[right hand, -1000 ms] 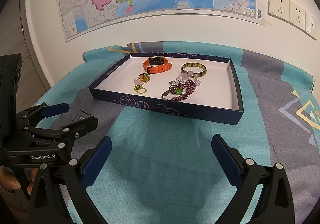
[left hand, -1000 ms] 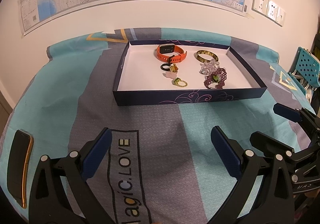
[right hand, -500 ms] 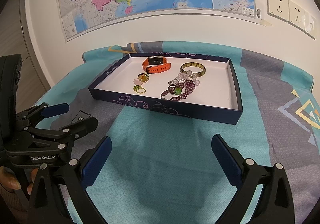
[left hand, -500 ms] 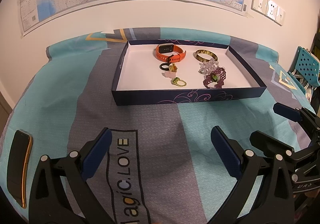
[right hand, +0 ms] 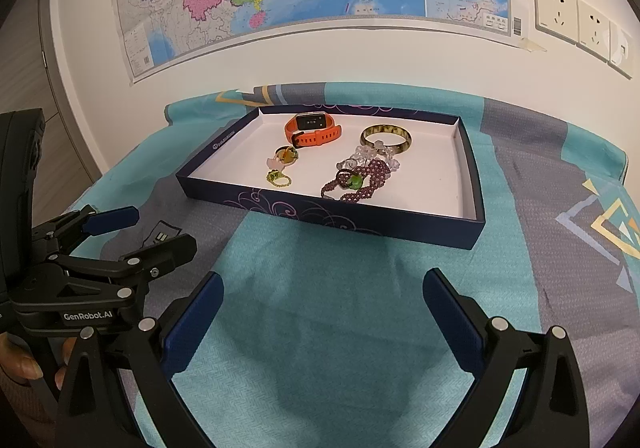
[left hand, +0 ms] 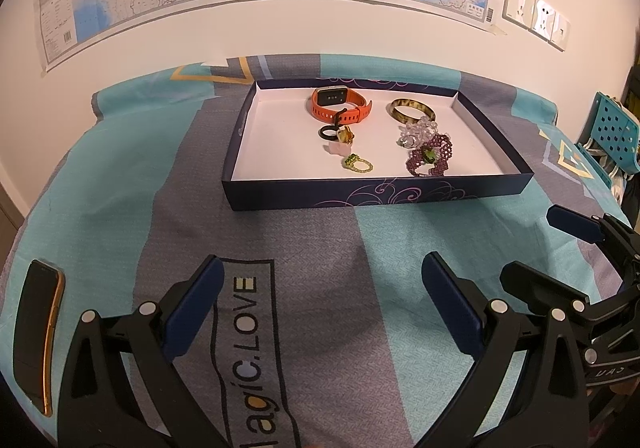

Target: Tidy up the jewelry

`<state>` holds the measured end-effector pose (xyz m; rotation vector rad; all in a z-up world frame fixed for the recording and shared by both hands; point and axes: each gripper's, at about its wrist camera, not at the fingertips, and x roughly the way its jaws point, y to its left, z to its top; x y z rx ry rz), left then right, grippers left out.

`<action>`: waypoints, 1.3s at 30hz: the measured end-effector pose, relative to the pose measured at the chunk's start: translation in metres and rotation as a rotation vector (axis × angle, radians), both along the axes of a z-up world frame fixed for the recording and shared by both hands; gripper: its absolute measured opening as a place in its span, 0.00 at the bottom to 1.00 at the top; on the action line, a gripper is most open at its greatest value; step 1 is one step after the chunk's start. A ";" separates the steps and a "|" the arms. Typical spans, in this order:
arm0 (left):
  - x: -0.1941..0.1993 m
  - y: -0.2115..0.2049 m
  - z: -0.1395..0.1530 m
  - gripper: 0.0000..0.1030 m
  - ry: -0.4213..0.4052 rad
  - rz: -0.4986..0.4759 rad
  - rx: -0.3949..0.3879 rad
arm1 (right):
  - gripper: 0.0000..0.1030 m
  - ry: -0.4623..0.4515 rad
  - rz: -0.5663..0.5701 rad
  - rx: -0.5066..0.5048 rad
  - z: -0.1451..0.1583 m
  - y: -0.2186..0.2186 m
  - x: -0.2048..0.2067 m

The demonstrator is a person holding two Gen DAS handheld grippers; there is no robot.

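Left tongs (left hand: 320,308): held wide open, nothing gripped, low over the cloth (left hand: 280,248).
Right tongs (right hand: 320,320): also wide open and empty.
Jewelry: laid in the box (left hand: 380,196), well ahead of both tongs.
Risk: the purple beads (left hand: 430,158) are tangled with the clear beads (left hand: 416,132), so both could be lifted together.
Risk: the small green ring (left hand: 356,164) could be dropped.

An orange watch (left hand: 339,104), bangle (left hand: 411,111), beaded bracelets (left hand: 430,156) and rings (left hand: 357,164) lie inside the navy tray (left hand: 376,194).
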<state>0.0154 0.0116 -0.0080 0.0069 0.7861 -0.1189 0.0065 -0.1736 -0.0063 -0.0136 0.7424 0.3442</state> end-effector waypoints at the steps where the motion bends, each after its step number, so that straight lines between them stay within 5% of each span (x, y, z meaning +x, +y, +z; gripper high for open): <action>1: 0.001 0.000 0.000 0.95 0.001 0.000 0.000 | 0.94 0.002 0.000 0.000 0.000 0.000 0.000; 28: 0.004 -0.004 -0.016 0.95 0.048 -0.042 -0.042 | 0.94 0.043 -0.019 -0.013 -0.011 -0.016 0.000; 39: 0.012 0.044 -0.022 0.95 0.095 0.073 -0.009 | 0.94 0.120 -0.208 -0.170 -0.021 -0.135 0.029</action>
